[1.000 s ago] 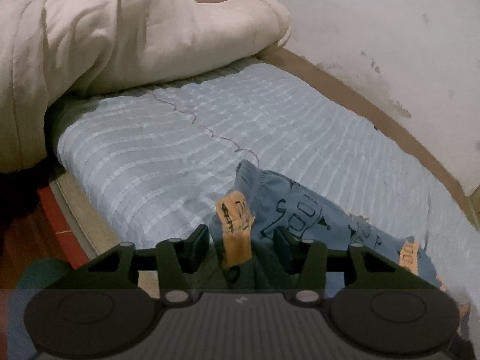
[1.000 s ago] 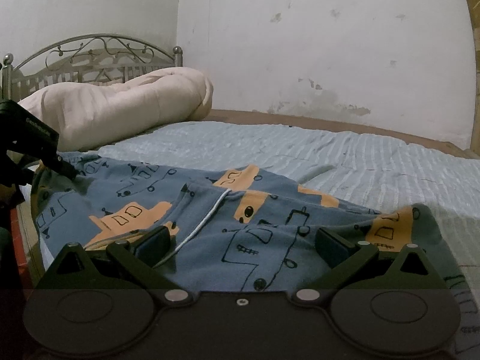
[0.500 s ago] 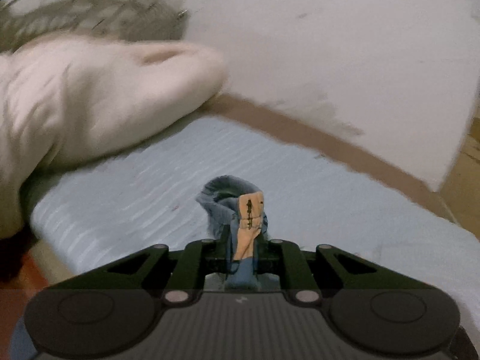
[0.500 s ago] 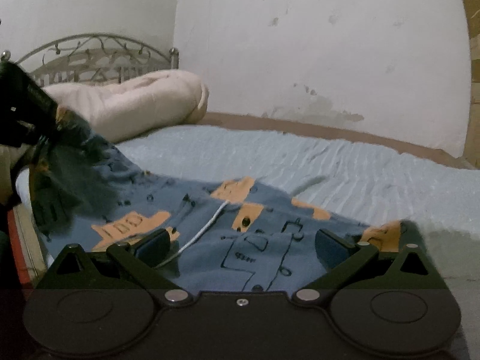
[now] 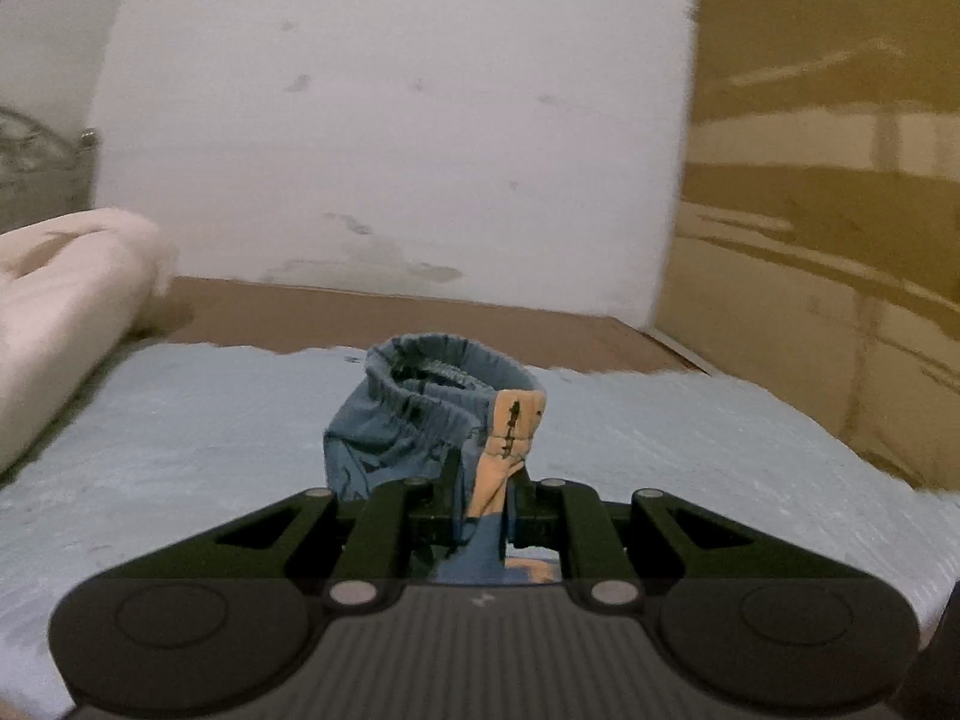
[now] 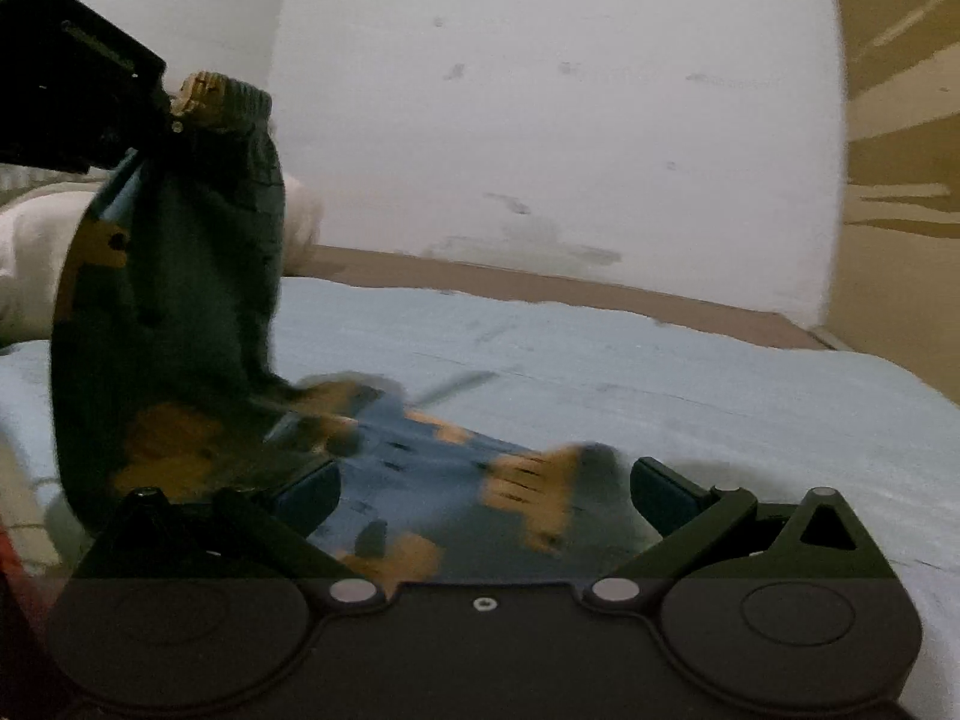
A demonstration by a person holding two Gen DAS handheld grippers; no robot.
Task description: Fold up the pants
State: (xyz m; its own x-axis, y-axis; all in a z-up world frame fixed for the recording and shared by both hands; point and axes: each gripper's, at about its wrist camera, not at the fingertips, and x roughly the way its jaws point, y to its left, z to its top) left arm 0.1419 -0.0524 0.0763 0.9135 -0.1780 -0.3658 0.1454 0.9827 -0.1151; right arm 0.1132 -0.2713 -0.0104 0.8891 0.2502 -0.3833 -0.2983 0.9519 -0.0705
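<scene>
The pants [image 6: 420, 468] are blue with orange and black prints and lie on the light blue bed sheet [image 6: 660, 372]. My left gripper [image 5: 483, 495] is shut on one leg cuff of the pants [image 5: 432, 414] and holds it up off the bed. In the right wrist view the left gripper [image 6: 171, 114] shows at the upper left with the raised leg [image 6: 180, 276] hanging from it. My right gripper [image 6: 483, 489] is open, low over the waist part of the pants, with the cloth between its fingers.
A cream duvet [image 5: 54, 312] is bunched at the left end of the bed. A white wall [image 5: 390, 150] and a brown bed edge [image 5: 420, 324] run along the far side. A yellow-brown cupboard [image 5: 840, 210] stands to the right.
My left gripper has closed on the leg cuff and lifted it high, swinging to the right. The pants have shifted under my right gripper, which stays open.
</scene>
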